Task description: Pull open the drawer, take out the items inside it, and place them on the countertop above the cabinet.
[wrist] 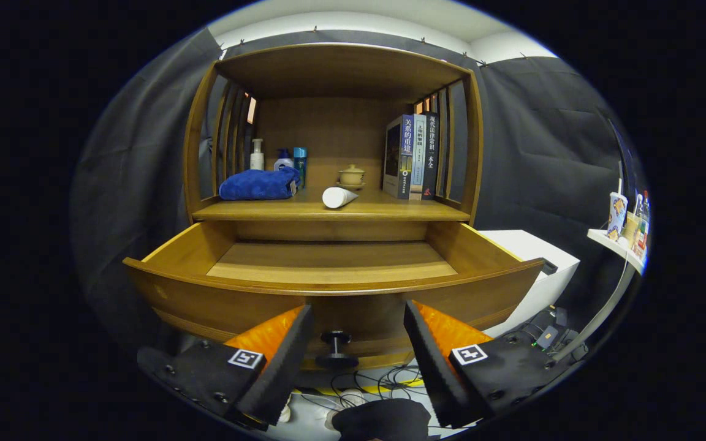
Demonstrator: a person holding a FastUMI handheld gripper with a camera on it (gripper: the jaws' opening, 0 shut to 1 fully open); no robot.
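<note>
The wooden drawer [193,245] stands pulled out toward me, and the part of its floor that I see is bare. Its dark knob [335,349] sits on the front panel, between my fingers and a little beyond them. My gripper [358,321] is open, with nothing between its fingers. On the countertop [390,211] above the drawer lie a folded blue cloth [259,184] at the left and a white tube [338,197] on its side near the middle.
At the back of the countertop stand bottles [279,159], a small lidded cup on a saucer [351,176] and upright books [411,156]. A white box [537,257] sits right of the cabinet, a side shelf with cups [626,229] further right. Cables [365,392] lie on the floor below.
</note>
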